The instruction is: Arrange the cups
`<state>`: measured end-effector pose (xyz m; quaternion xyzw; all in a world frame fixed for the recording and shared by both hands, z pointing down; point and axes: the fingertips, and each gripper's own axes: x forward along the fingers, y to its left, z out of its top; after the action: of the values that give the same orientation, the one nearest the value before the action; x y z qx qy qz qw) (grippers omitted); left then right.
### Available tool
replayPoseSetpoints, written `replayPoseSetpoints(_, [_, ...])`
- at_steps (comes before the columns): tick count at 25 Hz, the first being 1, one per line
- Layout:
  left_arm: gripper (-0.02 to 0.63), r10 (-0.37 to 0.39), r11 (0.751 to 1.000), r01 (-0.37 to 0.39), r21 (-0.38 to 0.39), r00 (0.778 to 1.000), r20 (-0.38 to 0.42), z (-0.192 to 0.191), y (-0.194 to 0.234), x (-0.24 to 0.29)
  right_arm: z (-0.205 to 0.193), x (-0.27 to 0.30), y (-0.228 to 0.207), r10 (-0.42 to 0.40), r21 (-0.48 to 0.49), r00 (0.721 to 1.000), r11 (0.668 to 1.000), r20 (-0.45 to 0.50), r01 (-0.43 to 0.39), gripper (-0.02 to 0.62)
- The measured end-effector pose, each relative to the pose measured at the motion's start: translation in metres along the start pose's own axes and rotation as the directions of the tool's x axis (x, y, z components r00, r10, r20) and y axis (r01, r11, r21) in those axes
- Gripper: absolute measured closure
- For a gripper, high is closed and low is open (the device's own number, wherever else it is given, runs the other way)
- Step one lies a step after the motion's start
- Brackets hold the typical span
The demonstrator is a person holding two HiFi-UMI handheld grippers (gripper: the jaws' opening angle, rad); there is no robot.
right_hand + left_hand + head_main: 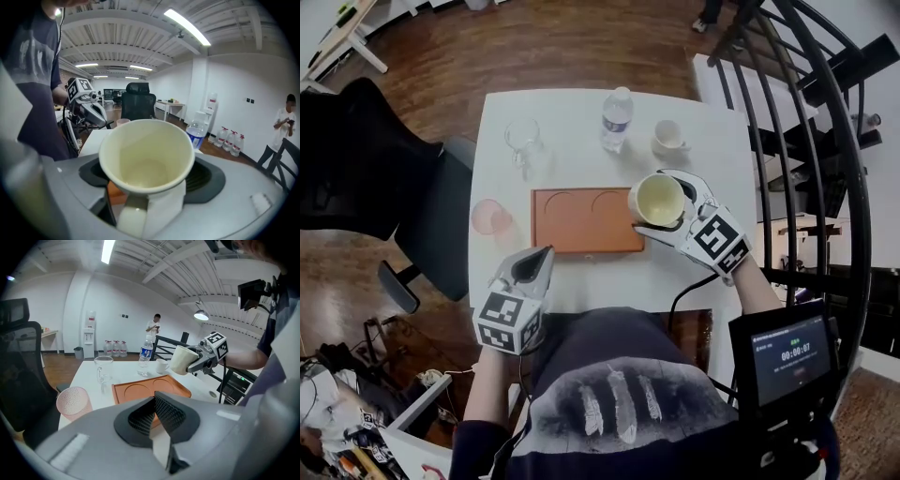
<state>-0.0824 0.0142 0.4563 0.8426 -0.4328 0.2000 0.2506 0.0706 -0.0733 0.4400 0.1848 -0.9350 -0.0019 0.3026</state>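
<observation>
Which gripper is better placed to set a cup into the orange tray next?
Right. The right gripper holds the cream cup, raised by the right end of the tray, close to its right recess. The left gripper is shut and empty, near the front edge of the table.

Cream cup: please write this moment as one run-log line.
right gripper: shut on cream cup, held in air by tray | left gripper: shut, empty
</observation>
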Motion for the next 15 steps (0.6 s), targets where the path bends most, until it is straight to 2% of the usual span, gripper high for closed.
replayPoseSetpoints(6, [0.591, 0.018, 1.000, -0.018, -0.022, 1.000, 0.007, 0.003, 0.017, -0.014, 0.013, 0.028, 0.016, 0.086, -0.022, 0.996, 0.996, -0.024, -0.087, 0.138])
replayPoseSetpoints(15, [0.591, 0.027, 0.999, -0.027, -0.037, 1.000, -0.010, -0.001, 0.029, -0.010, 0.001, 0.062, 0.031, 0.192, -0.051, 0.978, 0.979, -0.078, -0.196, 0.138])
